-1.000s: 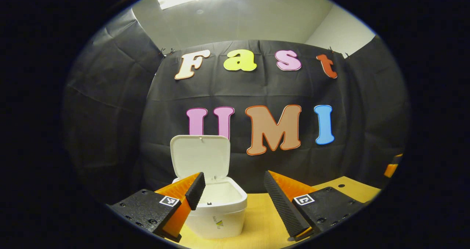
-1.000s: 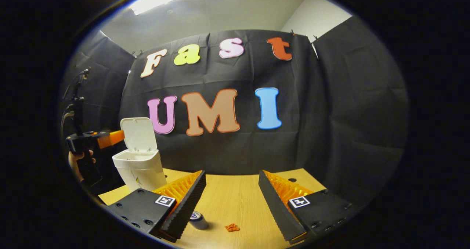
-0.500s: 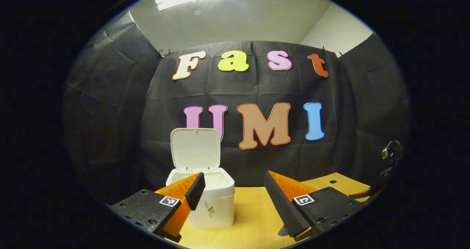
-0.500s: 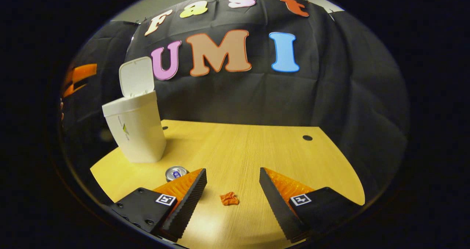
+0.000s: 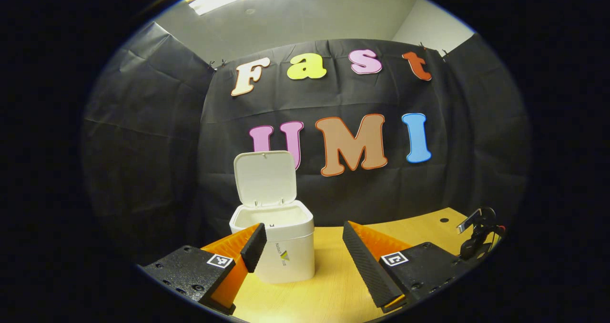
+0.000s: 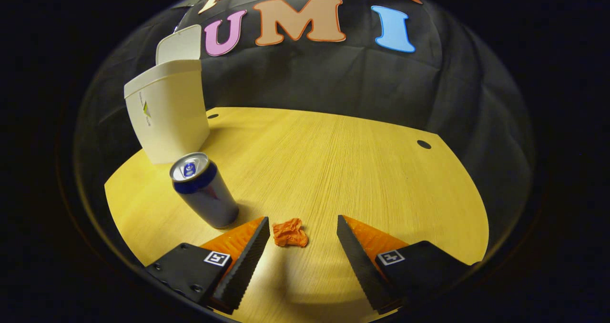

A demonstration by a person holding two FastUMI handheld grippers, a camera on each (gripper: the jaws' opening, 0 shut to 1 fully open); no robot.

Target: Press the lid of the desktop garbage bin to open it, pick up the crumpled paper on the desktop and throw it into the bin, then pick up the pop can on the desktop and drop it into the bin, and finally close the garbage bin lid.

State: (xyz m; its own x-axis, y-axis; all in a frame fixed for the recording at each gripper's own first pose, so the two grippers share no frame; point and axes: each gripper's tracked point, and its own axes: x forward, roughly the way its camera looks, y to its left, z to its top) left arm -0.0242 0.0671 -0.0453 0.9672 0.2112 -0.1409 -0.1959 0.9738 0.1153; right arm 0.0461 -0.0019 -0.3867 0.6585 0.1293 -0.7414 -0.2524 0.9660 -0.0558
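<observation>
The white desktop bin stands on the wooden table with its lid tipped up and open. My left gripper hovers open in front of the bin, nothing between its fingers. In the right gripper view the bin stands at the far left, and a dark blue pop can stands upright nearer. An orange crumpled paper lies on the table just ahead of my right gripper, between its open fingers but not touched.
The wooden table has round cable holes near its far edge. Black cloth walls close the booth behind and beside the table. The other gripper's top pokes in at the right of the left gripper view.
My right gripper has dropped and tilted down toward the table, bringing the crumpled paper and the can much closer. My left gripper drew back slightly from the bin. The lid stays open.
</observation>
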